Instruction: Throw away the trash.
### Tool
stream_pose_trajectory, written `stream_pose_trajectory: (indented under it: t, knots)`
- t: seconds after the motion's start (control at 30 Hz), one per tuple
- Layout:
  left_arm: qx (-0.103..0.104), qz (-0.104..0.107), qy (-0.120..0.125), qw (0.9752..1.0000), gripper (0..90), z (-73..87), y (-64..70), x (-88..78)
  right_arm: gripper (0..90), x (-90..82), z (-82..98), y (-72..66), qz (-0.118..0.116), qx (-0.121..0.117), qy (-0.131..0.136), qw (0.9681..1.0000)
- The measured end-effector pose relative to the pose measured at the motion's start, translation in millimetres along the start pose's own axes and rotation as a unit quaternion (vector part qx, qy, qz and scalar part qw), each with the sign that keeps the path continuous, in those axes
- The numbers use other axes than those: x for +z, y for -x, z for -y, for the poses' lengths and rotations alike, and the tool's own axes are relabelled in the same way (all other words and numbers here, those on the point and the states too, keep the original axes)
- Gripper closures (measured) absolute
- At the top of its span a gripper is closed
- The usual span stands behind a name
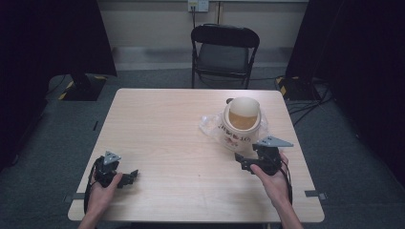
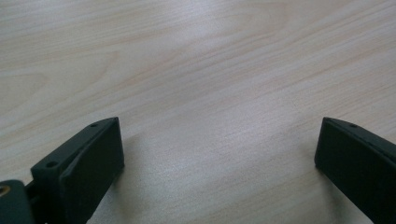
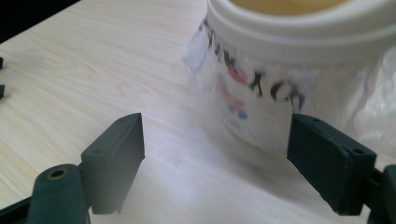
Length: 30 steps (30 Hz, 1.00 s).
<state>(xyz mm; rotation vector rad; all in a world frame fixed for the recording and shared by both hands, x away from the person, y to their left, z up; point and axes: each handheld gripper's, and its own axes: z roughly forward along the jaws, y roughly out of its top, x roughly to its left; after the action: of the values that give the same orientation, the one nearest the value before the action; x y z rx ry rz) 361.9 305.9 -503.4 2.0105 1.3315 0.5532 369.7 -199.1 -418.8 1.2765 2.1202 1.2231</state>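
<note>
A white round bin point(image 1: 241, 123) with a tan inside stands on the right half of the wooden table point(image 1: 162, 129), wrapped in a thin clear plastic bag point(image 1: 208, 125) with dark lettering. My right gripper point(image 1: 249, 157) sits just in front of the bin, open, and nothing is held between its jaws. In the right gripper view the bin point(image 3: 299, 65) rises close ahead of the gripper point(image 3: 215, 140), the bag film lying on the table under the jaws. My left gripper point(image 1: 130, 175) rests near the table's front left corner, open over bare wood point(image 2: 205, 84).
A black folding chair point(image 1: 224, 52) stands behind the table's far edge. Cables and a dark stand base point(image 1: 83, 86) lie on the grey floor to the left and right. Dark curtains close both sides.
</note>
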Motion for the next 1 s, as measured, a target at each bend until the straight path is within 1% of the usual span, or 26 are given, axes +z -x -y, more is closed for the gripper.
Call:
stream_pose_trajectory:
  t: [0.13,0.27,0.33,0.4,0.53,0.63,0.67,0.73,0.77,0.87,0.97,1.0]
  knots:
    - [0.000,0.000,0.000,1.0000,0.8,0.0,0.1,0.0,17.0,0.9,15.5,3.9,-0.001,0.007,-0.010,0.9999]
    - [-0.001,0.000,0.001,1.0000,0.8,0.0,0.2,0.1,16.3,4.7,30.5,7.9,0.004,0.012,-0.022,0.9997]
    - [-0.002,0.000,0.001,1.0000,0.8,0.0,0.2,0.1,16.1,8.7,40.5,10.9,0.012,0.011,-0.034,0.9993]
    - [-0.002,0.000,0.001,1.0000,0.8,0.0,0.3,0.1,16.1,10.1,43.5,11.8,0.013,0.011,-0.037,0.9992]
    - [0.000,0.000,0.000,1.0000,0.8,0.0,0.1,0.0,16.0,14.2,52.1,15.3,0.018,0.015,-0.051,0.9984]
    - [0.000,0.000,0.000,1.0000,0.8,0.0,0.1,0.0,16.0,17.6,56.6,17.7,0.026,0.014,-0.056,0.9980]
    - [-0.002,0.000,0.001,1.0000,0.8,0.0,0.2,0.1,16.0,20.8,58.0,18.1,0.034,0.012,-0.067,0.9971]
    - [-0.002,0.000,0.001,1.0000,0.8,0.0,0.2,0.1,16.0,22.7,58.4,17.8,0.035,0.012,-0.071,0.9968]
    - [-0.002,0.000,0.001,1.0000,0.8,0.0,0.2,0.1,16.0,24.5,58.7,17.5,0.035,0.010,-0.075,0.9965]
    - [-0.001,0.000,0.001,1.0000,0.7,-0.1,0.0,0.1,15.6,33.5,60.5,15.9,0.048,-0.002,-0.086,0.9952]
    - [-0.001,0.001,0.000,1.0000,0.7,-0.1,-0.1,0.1,15.5,38.1,61.6,16.0,0.052,-0.007,-0.091,0.9944]
    - [-0.001,0.001,0.000,1.0000,0.7,-0.1,-0.1,0.1,15.0,40.3,62.3,15.9,0.053,-0.004,-0.096,0.9940]
